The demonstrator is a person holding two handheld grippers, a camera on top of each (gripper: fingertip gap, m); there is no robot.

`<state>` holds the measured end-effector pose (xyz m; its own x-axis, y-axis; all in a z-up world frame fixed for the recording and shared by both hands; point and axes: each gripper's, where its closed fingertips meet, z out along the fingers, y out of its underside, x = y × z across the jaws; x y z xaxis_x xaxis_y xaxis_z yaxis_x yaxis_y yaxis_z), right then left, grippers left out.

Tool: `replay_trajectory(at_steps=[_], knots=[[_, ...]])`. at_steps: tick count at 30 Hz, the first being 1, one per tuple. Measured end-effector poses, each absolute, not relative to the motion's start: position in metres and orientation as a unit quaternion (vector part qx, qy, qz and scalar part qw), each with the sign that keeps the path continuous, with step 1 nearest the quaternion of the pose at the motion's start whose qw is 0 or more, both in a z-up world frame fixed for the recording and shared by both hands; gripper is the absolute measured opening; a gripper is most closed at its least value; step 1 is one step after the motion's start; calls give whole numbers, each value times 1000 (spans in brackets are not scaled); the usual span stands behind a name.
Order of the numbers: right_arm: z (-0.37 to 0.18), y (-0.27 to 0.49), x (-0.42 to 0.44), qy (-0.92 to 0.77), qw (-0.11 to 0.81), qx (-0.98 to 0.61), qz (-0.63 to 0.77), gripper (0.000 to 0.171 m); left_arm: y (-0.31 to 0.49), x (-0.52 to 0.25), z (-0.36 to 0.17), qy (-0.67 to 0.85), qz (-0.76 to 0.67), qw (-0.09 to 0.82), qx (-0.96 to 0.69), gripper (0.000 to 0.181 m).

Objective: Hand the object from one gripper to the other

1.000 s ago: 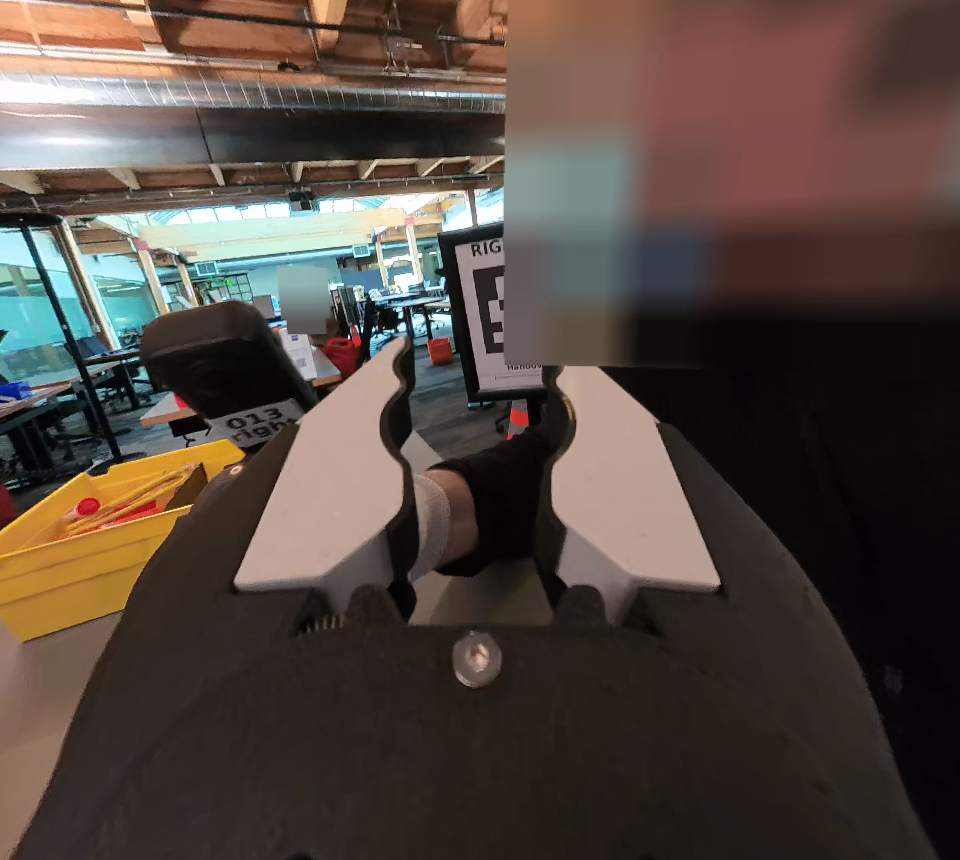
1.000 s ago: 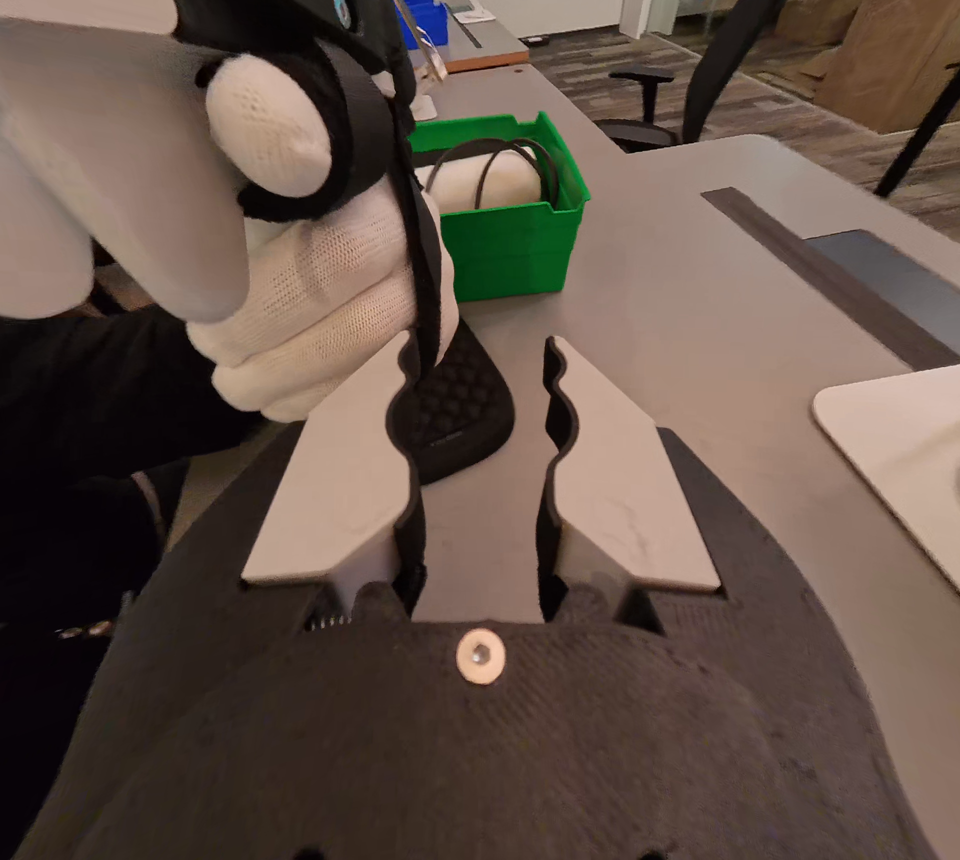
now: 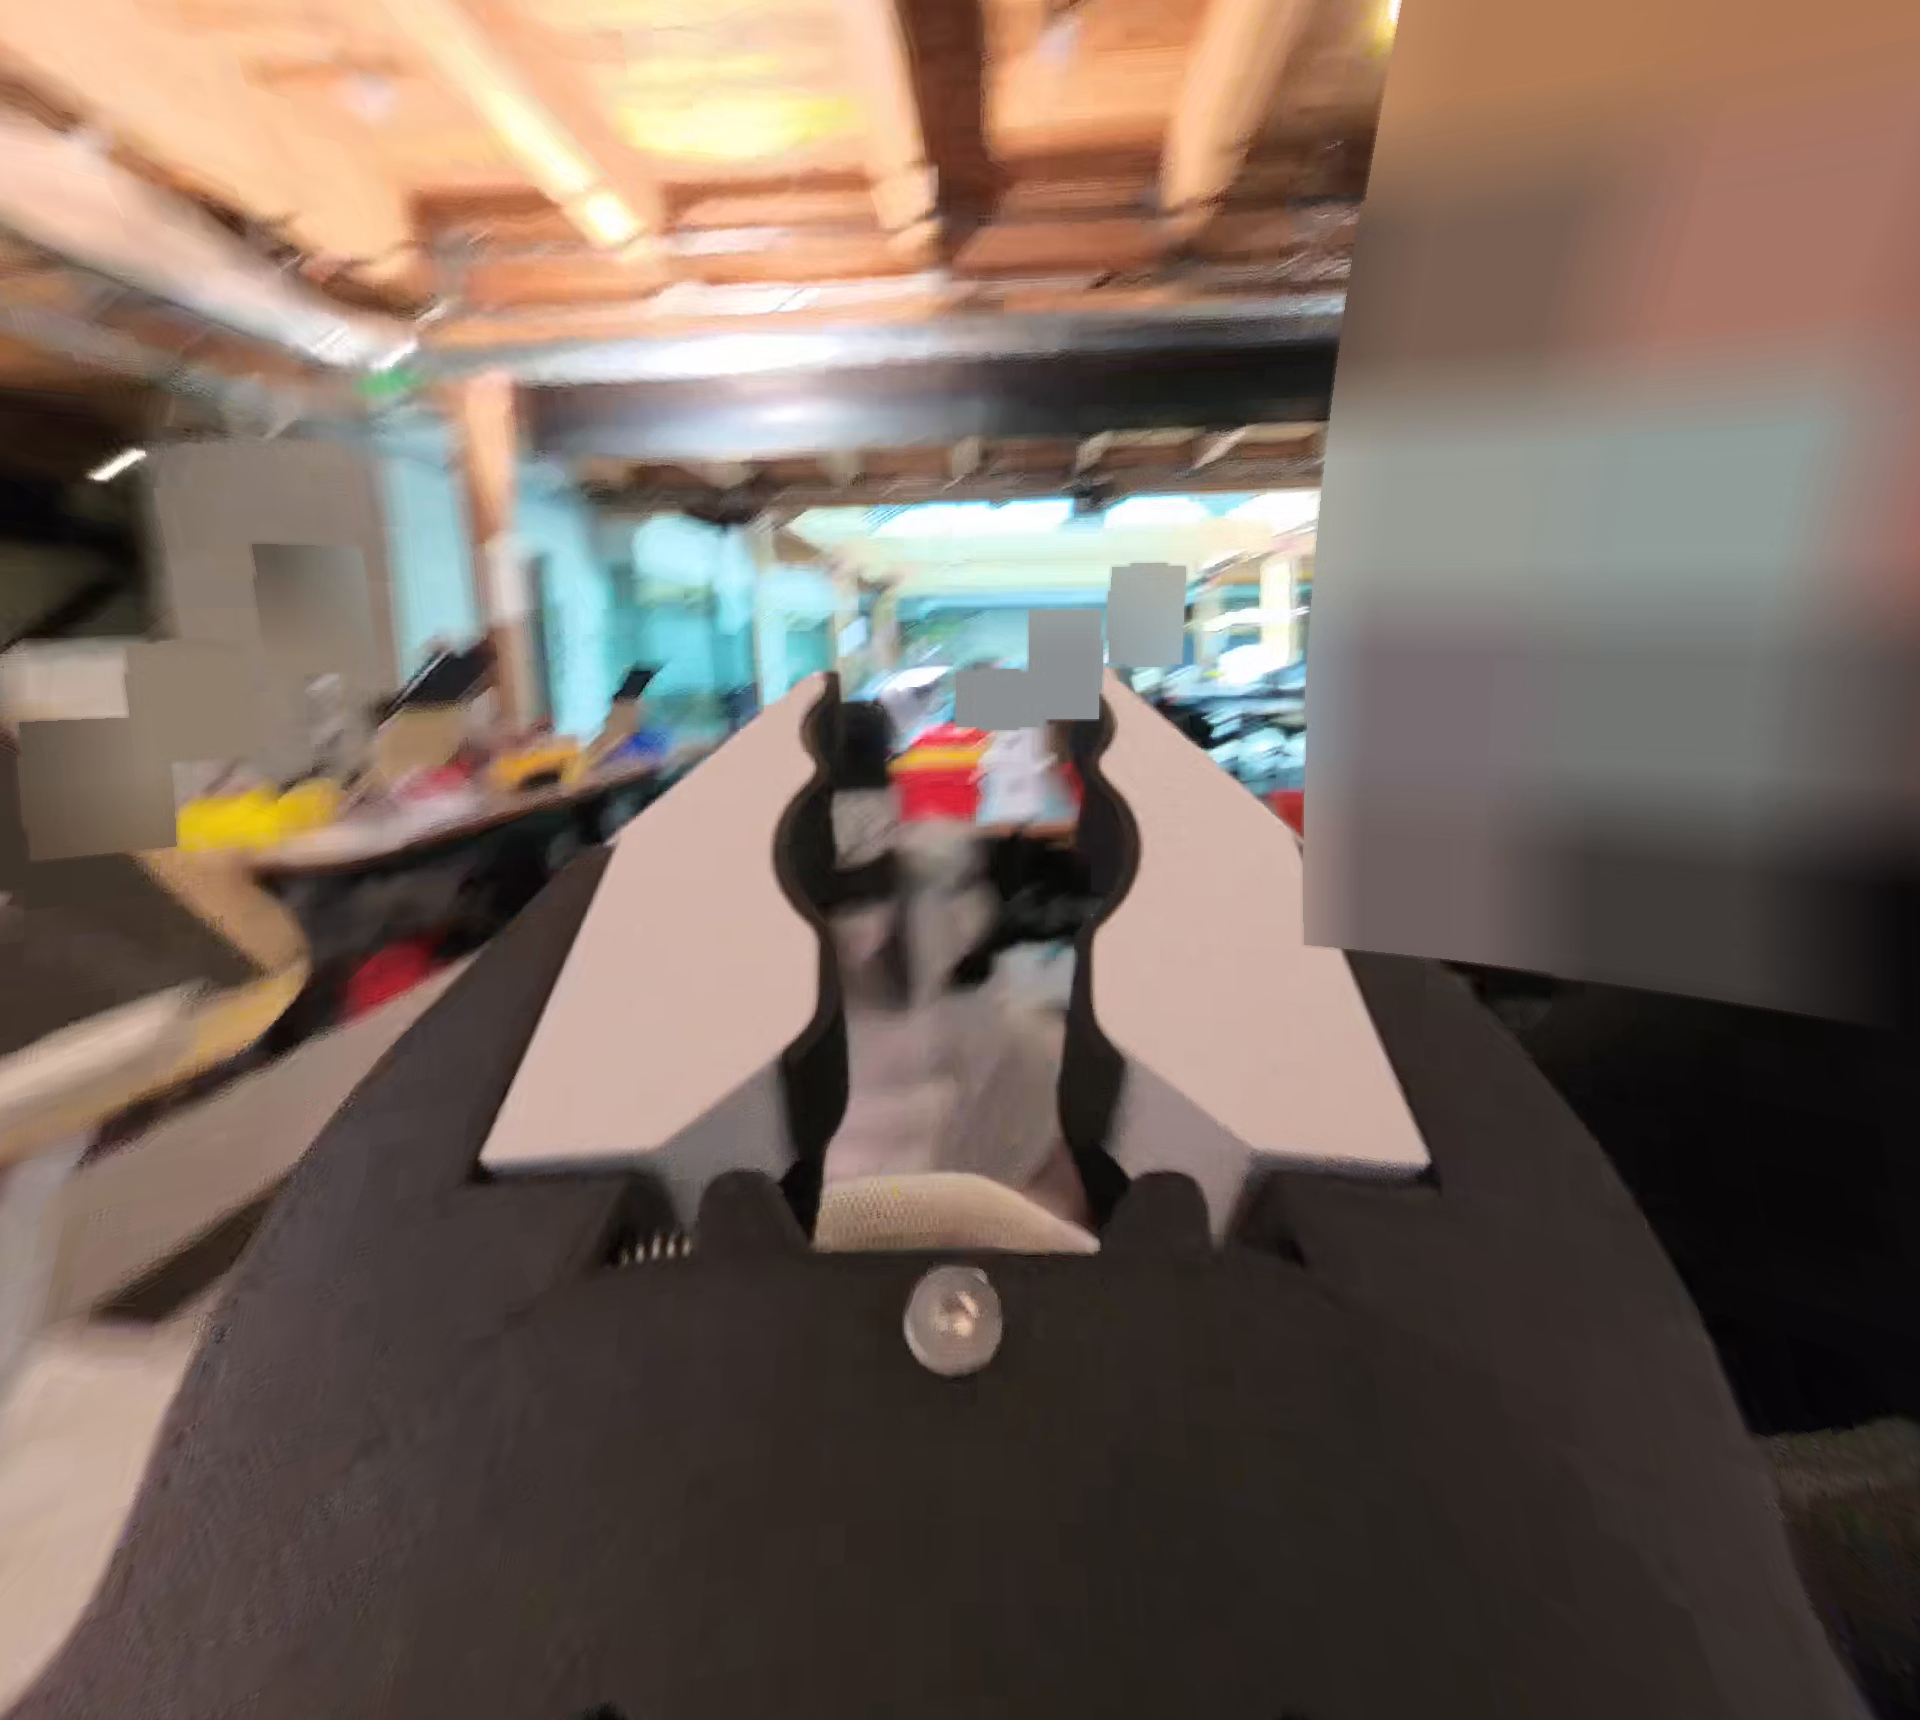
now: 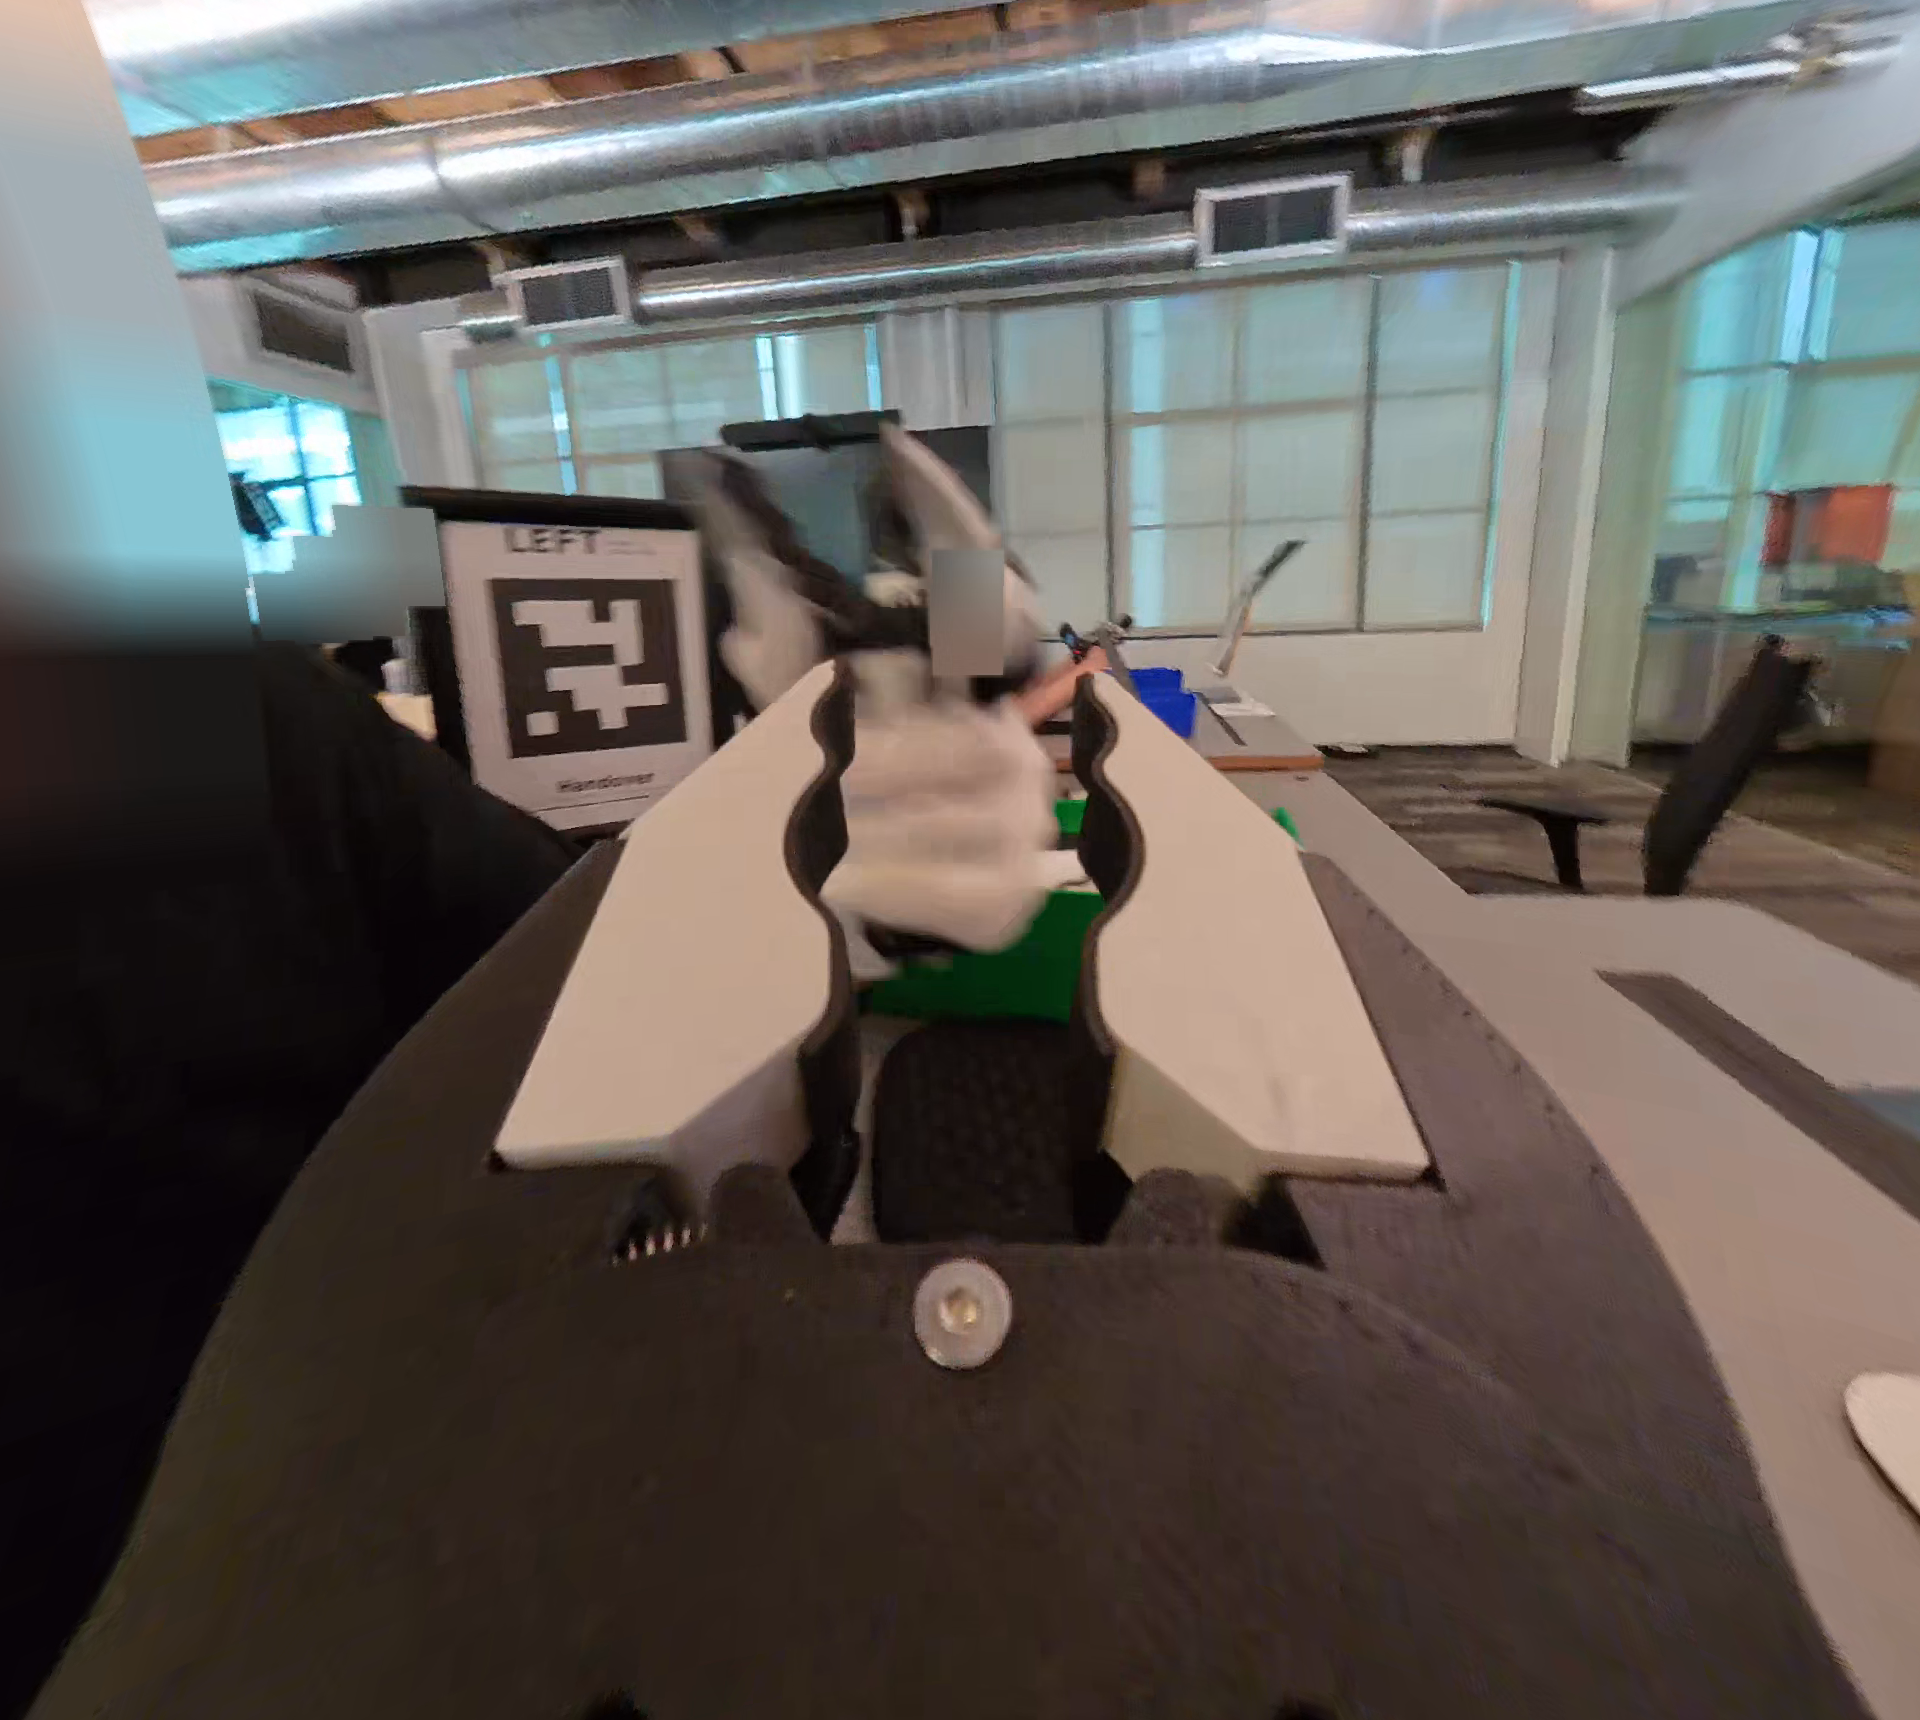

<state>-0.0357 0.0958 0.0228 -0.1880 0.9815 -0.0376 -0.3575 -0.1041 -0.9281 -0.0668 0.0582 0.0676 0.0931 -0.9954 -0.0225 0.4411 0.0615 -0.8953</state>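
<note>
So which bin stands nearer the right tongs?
The green bin, just behind the right tongs; the blue bin sits farther back.

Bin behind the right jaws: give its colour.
Green. The bin shows best in the right wrist view, partly hidden by a blurred white glove.

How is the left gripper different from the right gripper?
The left gripper holds nothing in its gap, but the right gripper has a black bumpy object low between its fingers; whether it is pinched, I cannot tell. The left gripper points at a blurry far-off room, while the right gripper points over a grey table toward a green bin. Both have white fingers with wavy black pads.
</note>
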Motion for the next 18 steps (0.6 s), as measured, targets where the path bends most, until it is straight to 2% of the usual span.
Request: replay_trajectory(at_steps=[1,4,8,12,14,18], knots=[[27,82,-38,-438,518,-345,649,37,84,-60,45,350,-536,633,-435,31],[36,39,-50,-483,497,-281,664,35,115,-39,-2,346,-558,567,-497,37],[30,9,-67,-527,474,-265,654,36,104,-9,-35,383,-580,507,-510,37],[21,-3,-75,-546,450,-264,655,37,86,1,-40,407,-611,469,-491,12],[16,-10,-80,-561,437,-268,650,40,84,1,-41,422,-592,476,-495,14],[3,-29,-96,-600,423,-276,621,46,75,6,-41,447,-564,494,-488,7]])
